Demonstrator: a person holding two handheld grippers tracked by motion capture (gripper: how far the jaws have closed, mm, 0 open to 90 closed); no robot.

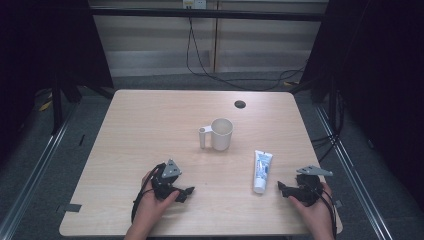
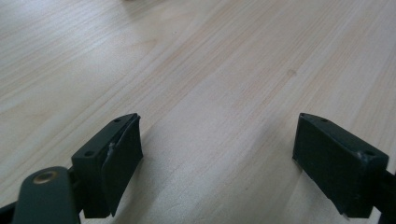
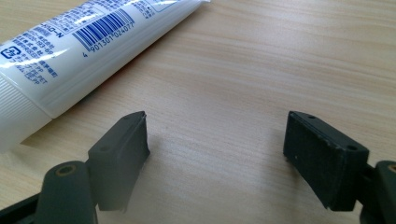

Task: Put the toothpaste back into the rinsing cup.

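Observation:
A white toothpaste tube (image 1: 261, 171) lies flat on the wooden table (image 1: 150, 120), cap toward the front edge. A white mug (image 1: 218, 134) with its handle to the left stands upright behind it. My right gripper (image 1: 282, 189) rests low on the table just right of the tube's cap, open, with nothing between its jaws. In the right gripper view the tube (image 3: 84, 42) lies ahead and to the left of the gripper (image 3: 217, 149), beyond the left jaw. My left gripper (image 1: 187, 192) sits on the table at the front left, open; the left gripper view shows its jaws (image 2: 217, 158) over bare wood.
A dark round cable hole (image 1: 240, 104) sits near the table's far edge. Cables hang from the wall behind. Metal rails run along the floor on both sides of the table.

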